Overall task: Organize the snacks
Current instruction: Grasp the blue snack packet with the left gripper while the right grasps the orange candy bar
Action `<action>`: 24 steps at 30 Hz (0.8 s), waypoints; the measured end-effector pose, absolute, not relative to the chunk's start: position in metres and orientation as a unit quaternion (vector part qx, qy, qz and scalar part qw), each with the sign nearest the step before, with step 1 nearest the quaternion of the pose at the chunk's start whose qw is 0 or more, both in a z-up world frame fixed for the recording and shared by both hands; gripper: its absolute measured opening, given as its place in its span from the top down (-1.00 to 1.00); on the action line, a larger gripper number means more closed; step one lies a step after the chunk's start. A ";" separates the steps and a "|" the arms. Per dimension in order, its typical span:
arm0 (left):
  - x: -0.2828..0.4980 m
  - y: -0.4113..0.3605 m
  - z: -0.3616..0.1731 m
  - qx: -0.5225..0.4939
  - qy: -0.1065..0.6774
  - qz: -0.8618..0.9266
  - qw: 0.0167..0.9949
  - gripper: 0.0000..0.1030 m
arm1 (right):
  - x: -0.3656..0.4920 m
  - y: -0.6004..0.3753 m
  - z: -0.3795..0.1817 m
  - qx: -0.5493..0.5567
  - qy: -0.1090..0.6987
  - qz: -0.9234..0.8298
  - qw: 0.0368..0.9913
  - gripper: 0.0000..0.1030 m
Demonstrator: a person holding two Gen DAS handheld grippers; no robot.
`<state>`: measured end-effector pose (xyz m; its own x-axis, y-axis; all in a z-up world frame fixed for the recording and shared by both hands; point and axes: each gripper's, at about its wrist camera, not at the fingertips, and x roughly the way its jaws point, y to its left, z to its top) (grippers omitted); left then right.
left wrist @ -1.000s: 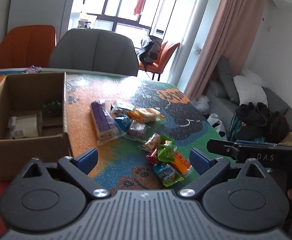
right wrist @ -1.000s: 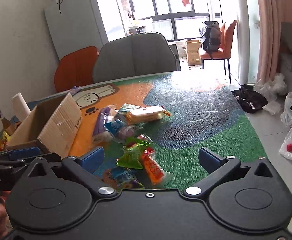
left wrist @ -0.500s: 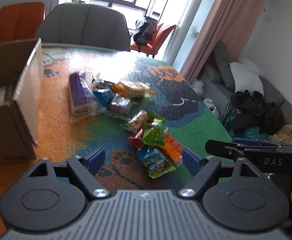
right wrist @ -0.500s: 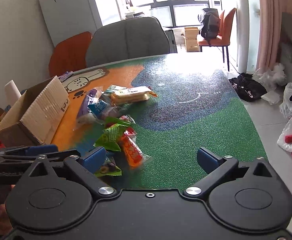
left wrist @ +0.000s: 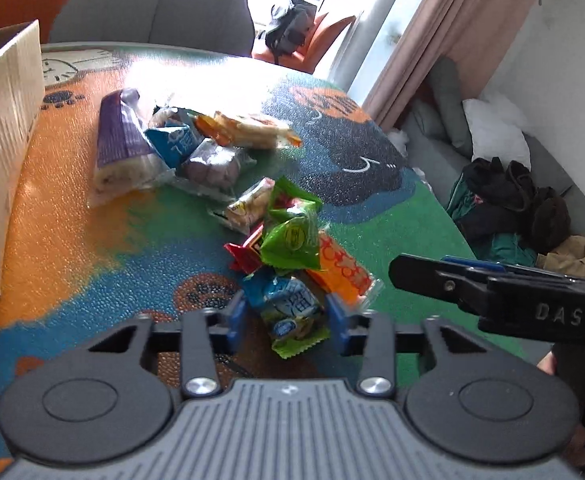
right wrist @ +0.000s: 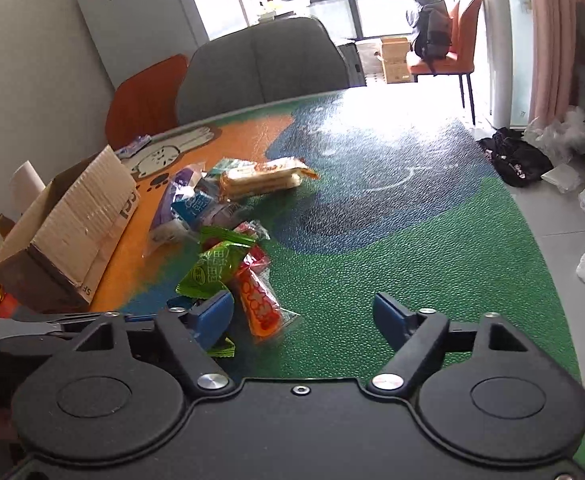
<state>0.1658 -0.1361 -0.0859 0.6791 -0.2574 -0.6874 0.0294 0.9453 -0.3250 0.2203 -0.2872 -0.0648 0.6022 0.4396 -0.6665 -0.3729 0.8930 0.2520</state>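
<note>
Snacks on the bench (left wrist: pixel 72 220)
Our left hand-held gripper (left wrist: pixel 286 318) is closing around a blue-green packet (left wrist: pixel 290 312); our right hand-held gripper (right wrist: pixel 304 316) is narrowing over the orange packet (right wrist: pixel 258 304).

From my left wrist feed, the cardboard box (left wrist: pixel 0 120) is cut by the frame's left edge, its inside hidden. Near it, the blue-green packet (left wrist: pixel 292 312) has its lower end behind my gripper body. I can't tell whether the pads touch it. Packet print is blurred.
</note>
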 end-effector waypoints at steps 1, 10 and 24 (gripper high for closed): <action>0.165 -0.135 -0.086 -0.148 0.392 -0.080 0.904 0.36 | 0.222 -0.285 -0.066 0.041 0.387 0.229 0.892 -0.35; 0.154 -0.111 -0.081 -0.156 0.374 -0.057 0.912 0.51 | 0.223 -0.260 -0.076 0.022 0.397 0.255 0.881 -0.09; 0.146 -0.094 -0.076 -0.166 0.356 -0.054 0.918 0.61 | 0.224 -0.244 -0.081 -0.026 0.399 0.236 0.886 0.60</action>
<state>0.1460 -0.0940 -0.0760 0.7403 -0.2173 -0.6361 -0.0187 0.9393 -0.3426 0.2243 -0.2438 -0.0807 0.5700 0.3976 -0.7190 -0.4386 0.8872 0.1430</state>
